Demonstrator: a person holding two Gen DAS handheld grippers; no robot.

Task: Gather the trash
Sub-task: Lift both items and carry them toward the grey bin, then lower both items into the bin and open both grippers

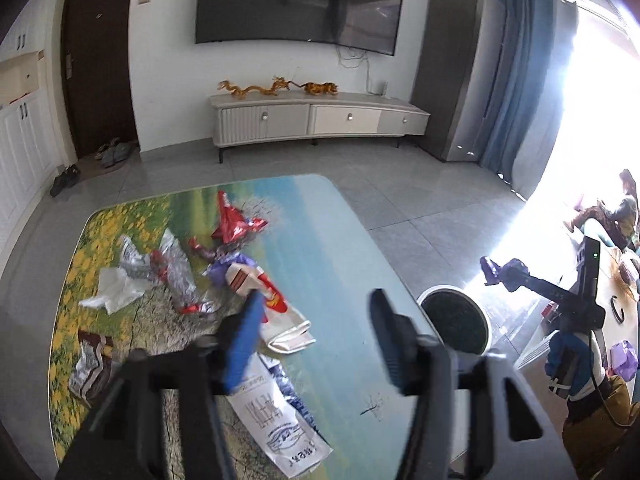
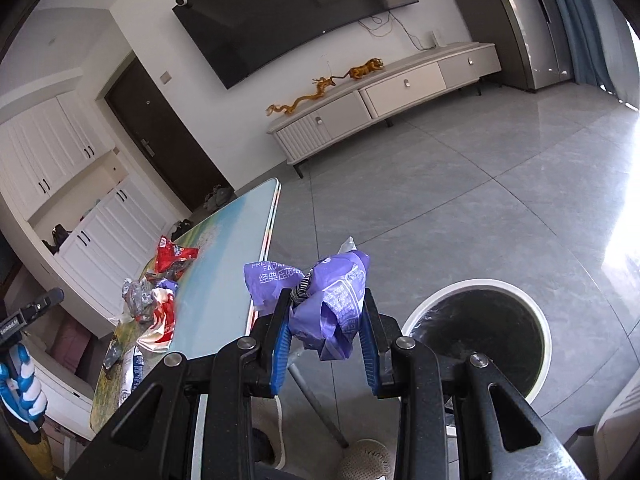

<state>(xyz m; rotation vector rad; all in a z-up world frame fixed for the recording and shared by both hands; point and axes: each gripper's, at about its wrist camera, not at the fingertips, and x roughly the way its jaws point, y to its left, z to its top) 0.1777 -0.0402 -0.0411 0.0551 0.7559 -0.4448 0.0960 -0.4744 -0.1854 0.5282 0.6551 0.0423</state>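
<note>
bins (image 2: 476, 344): 1 | tables (image 1: 360, 248): 1 | purple wrappers (image 2: 332, 308): 1 | televisions (image 1: 300, 0): 1

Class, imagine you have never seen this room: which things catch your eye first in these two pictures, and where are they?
First, the crumpled purple wrapper pinched in the right tongs, held over the floor just short of the white bin. Next, the pile of wrappers scattered on the picture-printed table, with the left tongs open and empty above it. Behind it all, a big dark television hangs on the wall.
</note>
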